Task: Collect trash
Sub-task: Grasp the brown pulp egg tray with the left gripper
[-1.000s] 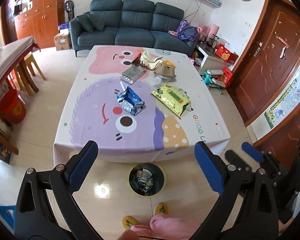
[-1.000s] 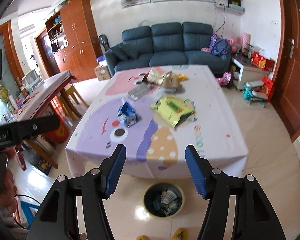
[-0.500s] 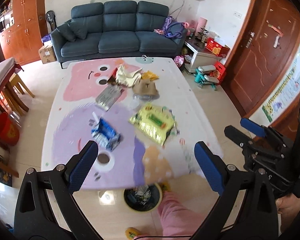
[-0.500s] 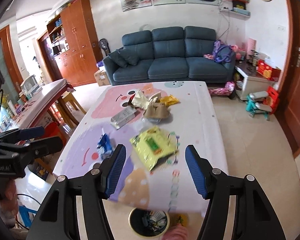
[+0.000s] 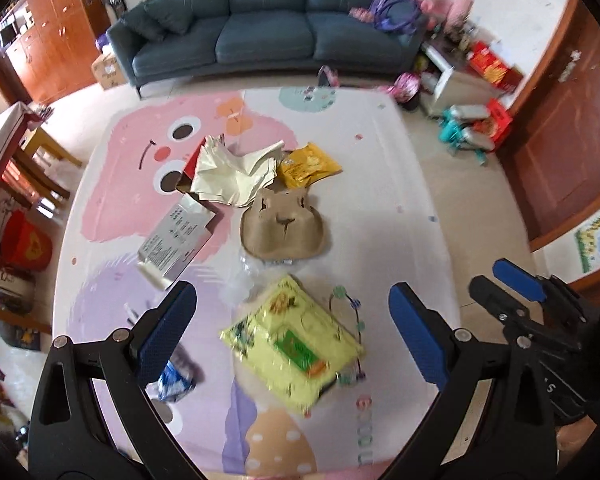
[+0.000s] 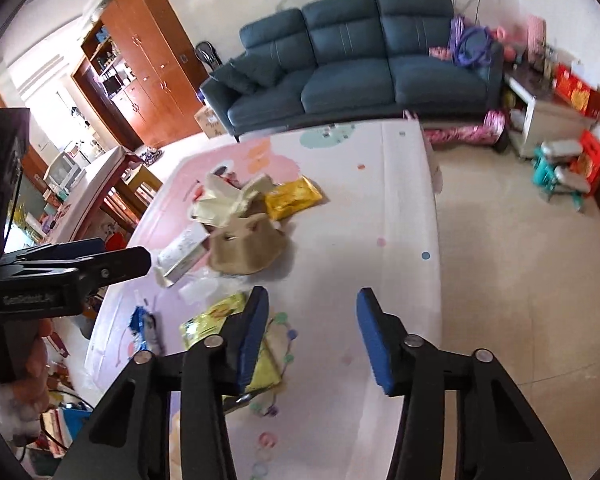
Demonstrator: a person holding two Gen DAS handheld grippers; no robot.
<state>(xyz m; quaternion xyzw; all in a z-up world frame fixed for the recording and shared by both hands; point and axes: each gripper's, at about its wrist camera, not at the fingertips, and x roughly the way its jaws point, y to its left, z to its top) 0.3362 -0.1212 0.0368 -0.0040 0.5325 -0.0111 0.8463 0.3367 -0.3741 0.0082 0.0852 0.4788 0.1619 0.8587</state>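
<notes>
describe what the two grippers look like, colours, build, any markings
Both are black plastic clamp-style frames with silver rivets at the pivots and two fingers tipped with blue textured pads. The left gripper and right gripper match. Seen side-on from the right wrist view, the left gripper's body carries faint embossed lettering, too blurred to read. No cables or sleeves are visible.

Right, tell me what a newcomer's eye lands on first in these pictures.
First the bright yellow-green snack bag, lying flat on the cartoon-print table cover just ahead of the left gripper, whose jaws stand wide open. Beyond it sits a litter heap: a tan paper bag, crumpled cream paper and an orange wrapper. The right gripper hovers open over the table's near right part.
</notes>
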